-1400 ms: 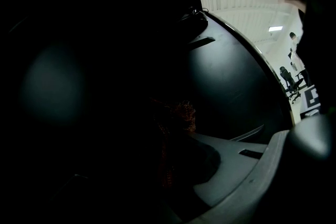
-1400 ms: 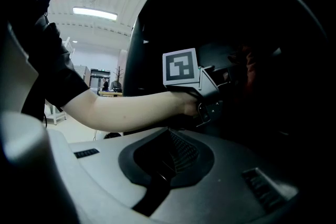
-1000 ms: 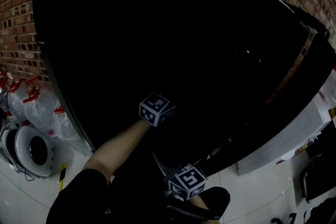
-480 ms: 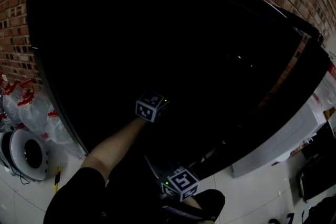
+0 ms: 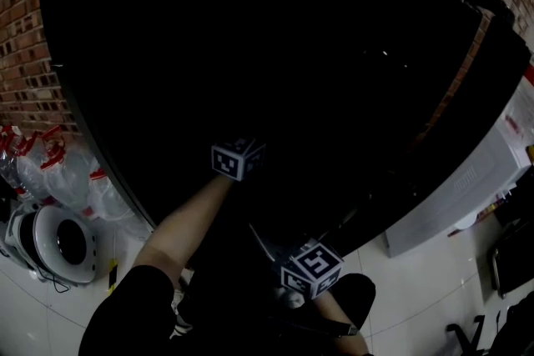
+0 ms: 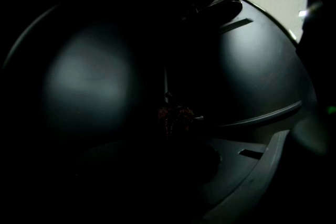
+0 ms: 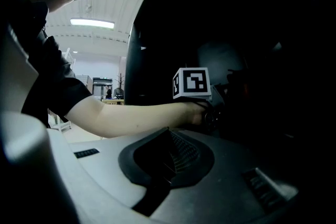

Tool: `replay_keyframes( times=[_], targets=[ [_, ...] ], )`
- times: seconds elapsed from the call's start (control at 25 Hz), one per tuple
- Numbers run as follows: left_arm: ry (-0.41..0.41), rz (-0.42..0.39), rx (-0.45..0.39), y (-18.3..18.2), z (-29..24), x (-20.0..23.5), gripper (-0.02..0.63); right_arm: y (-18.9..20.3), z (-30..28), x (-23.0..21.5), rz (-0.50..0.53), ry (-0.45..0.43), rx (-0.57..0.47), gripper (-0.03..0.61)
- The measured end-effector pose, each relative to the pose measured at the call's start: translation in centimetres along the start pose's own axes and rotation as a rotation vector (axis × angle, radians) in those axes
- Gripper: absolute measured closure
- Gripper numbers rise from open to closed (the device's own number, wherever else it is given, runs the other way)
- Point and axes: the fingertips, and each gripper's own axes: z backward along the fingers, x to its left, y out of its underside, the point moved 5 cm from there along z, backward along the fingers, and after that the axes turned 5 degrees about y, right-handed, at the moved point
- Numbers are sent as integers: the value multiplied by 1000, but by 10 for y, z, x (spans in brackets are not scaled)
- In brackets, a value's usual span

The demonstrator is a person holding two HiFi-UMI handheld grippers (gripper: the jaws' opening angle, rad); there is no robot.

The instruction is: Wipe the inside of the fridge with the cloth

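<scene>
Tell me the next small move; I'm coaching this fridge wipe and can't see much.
Probably ease the left gripper further in until the reddish cloth in its nearly shut jaws meets the dim fridge wall ahead, then sweep. Contact can't be made out; the right gripper is shut and empty.

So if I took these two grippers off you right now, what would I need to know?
Left gripper: reaching inside the fridge, jaws shut on a dark reddish wad, apparently the cloth.
Right gripper: jaws shut, empty, held low outside the fridge.
Done: can't tell, the inside is too dark to show wiped areas.
Left to do: wipe the inner surfaces, then pull the cloth out.
</scene>
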Motion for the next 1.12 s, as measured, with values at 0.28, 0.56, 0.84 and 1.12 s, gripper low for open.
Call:
replay_keyframes(
  times=[0.28,0.56,0.84,1.12],
  targets=[
    [200,62,-52,-3,43,-51,565,-7,22,3,27,46,-7,574],
    [688,59,-35,-10,82,-137,565,2,39,15,33,55,24,574],
    [663,-53,12,-3,62,-150,565,11,45,19,43,51,45,574],
    [565,-84,50,5,46,-125,565,12,38,8,23,40,29,574]
  ],
)
